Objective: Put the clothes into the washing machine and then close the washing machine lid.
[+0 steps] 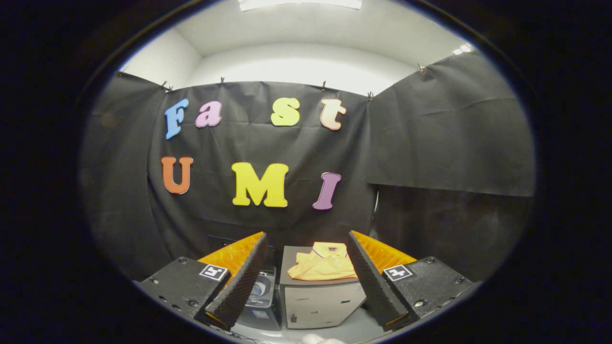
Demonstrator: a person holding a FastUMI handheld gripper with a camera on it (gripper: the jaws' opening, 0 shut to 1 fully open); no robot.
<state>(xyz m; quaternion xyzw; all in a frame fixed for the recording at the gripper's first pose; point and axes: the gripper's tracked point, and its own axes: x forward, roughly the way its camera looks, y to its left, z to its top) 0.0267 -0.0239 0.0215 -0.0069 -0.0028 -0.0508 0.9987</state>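
**Gripper spread and held back from the folded shirt**

Gripper (306,282) was held well back from the work area, fingers (239,282) spread wide apart with nothing between them. Both fingers pointed forward toward the black cloth wall (430,143) of the booth. Ribbed pads faced each other across the gap.

Beyond the fingers, framed in the gap between them, stood a boxy grey cabinet (320,301) with a dark flat top. A folded orange shirt (322,265) with a collar lay on that top, toward the side of the right finger. The right finger overlapped the shirt's edge in the view, but the shirt sat farther off and was not touched.

Just beside the cabinet, on its left and lower down, sat the washing machine (260,291); part of it was hidden behind the left finger. A round opening or drum showed at its top. Could not tell from this angle whether its lid was up or down.

Pale floor (344,332) showed in front of the cabinet. White ceiling (306,28) above the cloth wall, with a light panel.
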